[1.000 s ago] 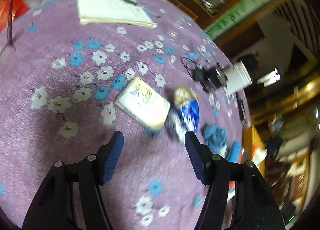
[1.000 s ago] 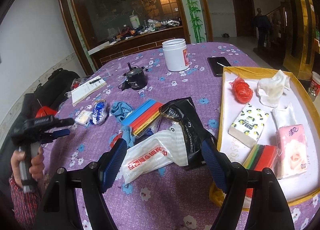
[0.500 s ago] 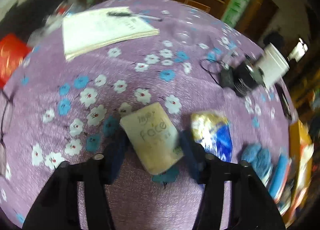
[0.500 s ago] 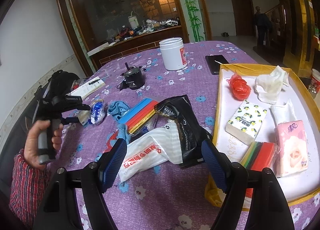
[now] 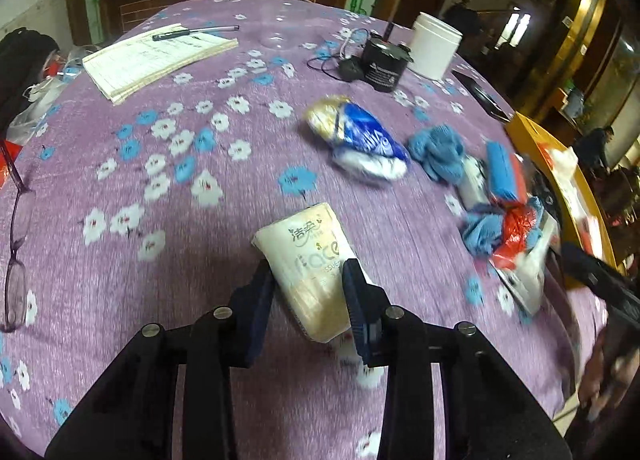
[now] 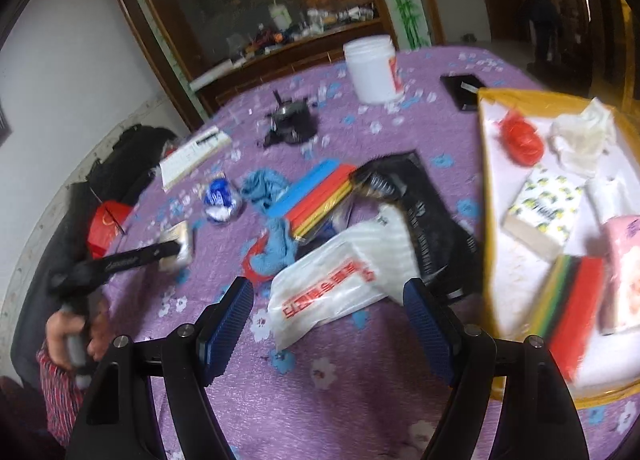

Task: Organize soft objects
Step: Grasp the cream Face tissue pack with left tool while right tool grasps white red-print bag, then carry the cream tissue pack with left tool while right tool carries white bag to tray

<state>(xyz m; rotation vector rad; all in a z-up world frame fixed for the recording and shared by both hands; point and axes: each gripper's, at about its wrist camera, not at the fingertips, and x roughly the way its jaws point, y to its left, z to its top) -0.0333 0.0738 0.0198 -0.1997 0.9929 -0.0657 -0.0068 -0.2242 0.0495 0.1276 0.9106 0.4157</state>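
Note:
A cream tissue pack (image 5: 304, 236) sits between the blue pads of my left gripper (image 5: 308, 266). The jaws are closing and both pads touch its sides. The right wrist view shows the same left gripper (image 6: 176, 250) on the pack (image 6: 180, 234) at the table's left. My right gripper (image 6: 328, 292) stands open above a white plastic bag (image 6: 360, 256) with red lettering, nothing between its fingers. A blue-and-gold packet (image 5: 356, 136), blue cloths (image 5: 438, 152), a stack of coloured sponges (image 6: 316, 196) and a black bag (image 6: 432, 212) lie mid-table.
A yellow tray (image 6: 486, 188) at the right holds tissue packs, a red bag and sponges. A notebook with a pen (image 5: 156, 56), a white jar (image 5: 434, 44), a black device (image 5: 384, 64) and glasses (image 5: 16, 228) lie on the purple flowered cloth.
My left gripper moved up to the cream tissue pack, rolled, and closed its jaws around it. My right gripper sank a little toward the white bag, still open.

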